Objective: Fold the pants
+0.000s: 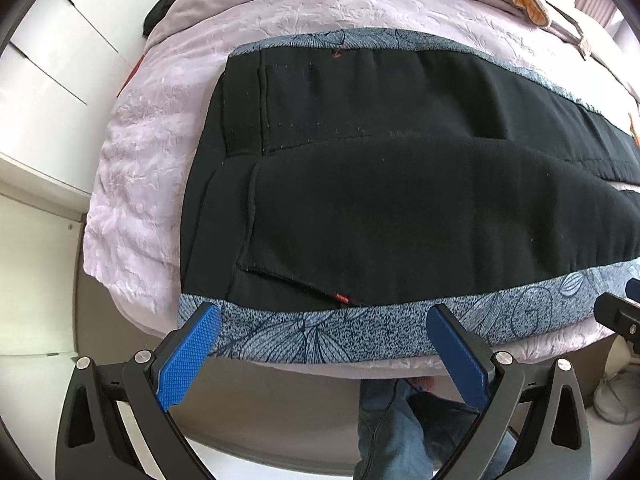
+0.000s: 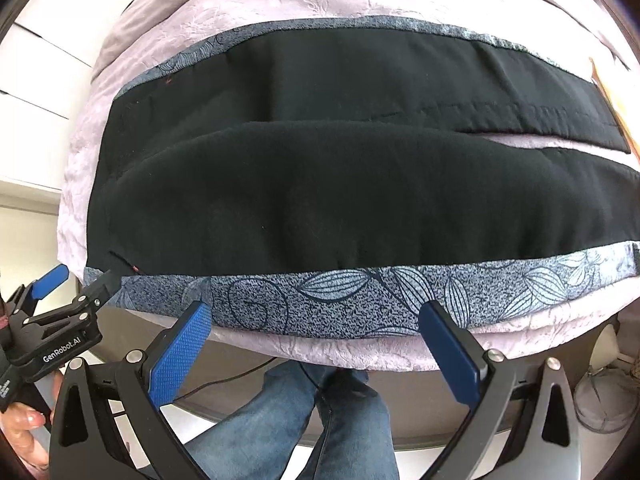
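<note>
My left gripper hangs with its jaws spread wide and empty at the near edge of the bed, just short of the waist end of the black pants. They lie flat ahead of my fingers, waistband off to the left, both legs running away to the right with a thin gap showing between them near the cuffs. A blue-grey printed cloth lies under them, and its near border passes directly beyond both of my left fingertips.

My right gripper is likewise open, holding nothing, stationed farther right along the same border, facing the near leg.

The step in hand looks like the first lengthwise fold, near leg over far leg. To do it well, I judge each pair of jaws should pinch only the pants' near edge, not the printed cloth beneath, then lift together and carry it across evenly.

The pants read as thick, matte fleece, lint-flecked, with raised seams and a small red tag by the pocket. The printed cloth is speckled, with leaf outlines; the lilac bedspread is crinkled and soft.
</note>
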`<move>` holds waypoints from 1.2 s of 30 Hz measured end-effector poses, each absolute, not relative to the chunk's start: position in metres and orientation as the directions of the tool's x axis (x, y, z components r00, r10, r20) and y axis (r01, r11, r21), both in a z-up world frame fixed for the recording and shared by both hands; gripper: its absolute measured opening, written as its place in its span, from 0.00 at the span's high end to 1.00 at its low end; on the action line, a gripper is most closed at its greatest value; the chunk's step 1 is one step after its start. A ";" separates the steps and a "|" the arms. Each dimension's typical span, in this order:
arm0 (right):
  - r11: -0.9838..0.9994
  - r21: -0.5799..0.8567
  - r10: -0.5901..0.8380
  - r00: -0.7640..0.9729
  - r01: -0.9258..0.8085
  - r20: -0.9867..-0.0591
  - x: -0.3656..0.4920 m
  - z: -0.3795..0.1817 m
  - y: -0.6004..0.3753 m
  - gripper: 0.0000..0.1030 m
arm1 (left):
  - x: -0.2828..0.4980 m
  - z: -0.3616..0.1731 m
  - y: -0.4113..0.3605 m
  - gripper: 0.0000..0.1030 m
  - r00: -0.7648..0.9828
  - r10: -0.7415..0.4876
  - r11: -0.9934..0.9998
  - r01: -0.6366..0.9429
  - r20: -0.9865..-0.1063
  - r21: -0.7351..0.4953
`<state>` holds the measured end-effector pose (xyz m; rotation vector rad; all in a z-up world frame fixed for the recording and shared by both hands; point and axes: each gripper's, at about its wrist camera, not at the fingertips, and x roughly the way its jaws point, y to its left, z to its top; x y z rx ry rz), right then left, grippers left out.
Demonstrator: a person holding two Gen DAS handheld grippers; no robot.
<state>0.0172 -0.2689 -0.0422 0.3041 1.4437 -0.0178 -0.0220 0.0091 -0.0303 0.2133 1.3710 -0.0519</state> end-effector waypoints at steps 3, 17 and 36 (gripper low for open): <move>0.962 0.194 0.170 0.133 0.191 -0.976 0.013 -0.044 -0.269 0.00 | -0.026 -0.032 0.011 0.00 0.195 0.086 0.981 0.152 -0.977 0.117; 0.950 0.247 0.220 0.152 0.193 -0.964 0.008 -0.051 -0.258 0.00 | -0.034 -0.035 0.030 0.00 0.215 0.043 0.988 0.139 -0.976 0.075; 0.474 0.839 0.810 0.241 0.267 -0.535 -0.001 -0.169 -0.213 0.39 | -0.075 -0.069 0.104 0.10 0.197 -0.337 0.936 -0.039 -0.921 -0.351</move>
